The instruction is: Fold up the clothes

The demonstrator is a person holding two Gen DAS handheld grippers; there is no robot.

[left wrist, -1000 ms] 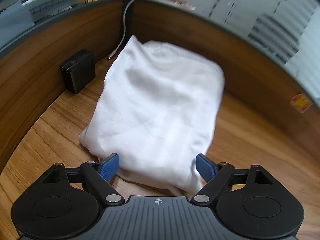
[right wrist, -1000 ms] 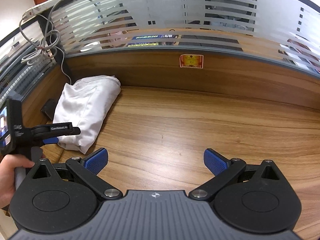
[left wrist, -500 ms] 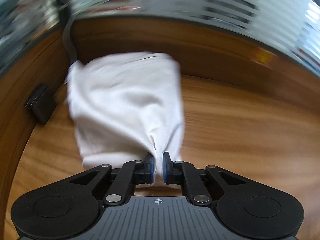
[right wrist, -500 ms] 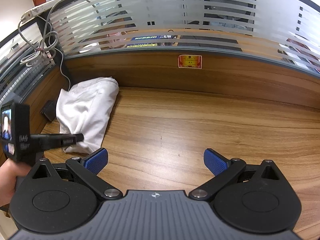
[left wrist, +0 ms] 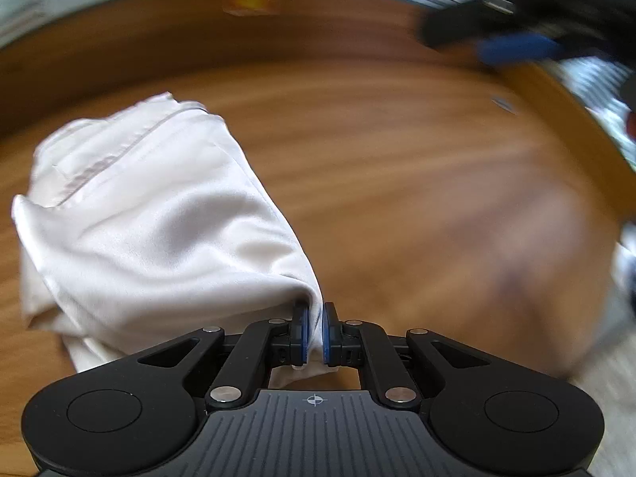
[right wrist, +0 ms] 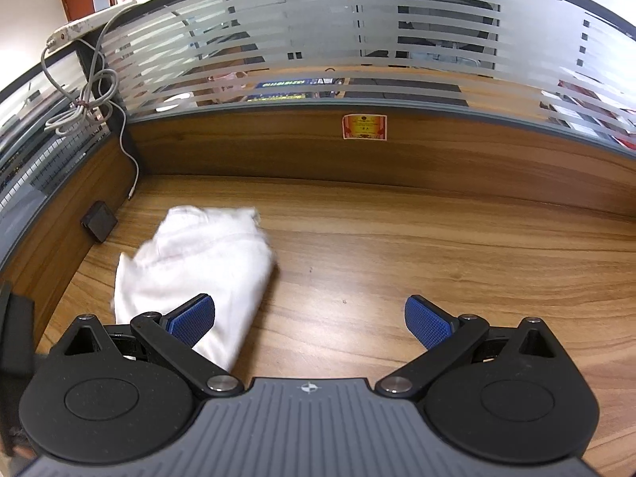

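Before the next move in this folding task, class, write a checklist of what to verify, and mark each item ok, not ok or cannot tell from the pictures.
1. Left gripper shut on the white garment: ok, cloth is pinched between its jaws.
2. Grip holds one layer only: cannot tell.
3. Right gripper open and free: ok, nothing between its jaws.
4. Wooden desk to the garment's right bare for spreading: ok.
5. Garment apart from the black box and white cable: ok.
6. Garment lying flat: not ok, it is bunched.
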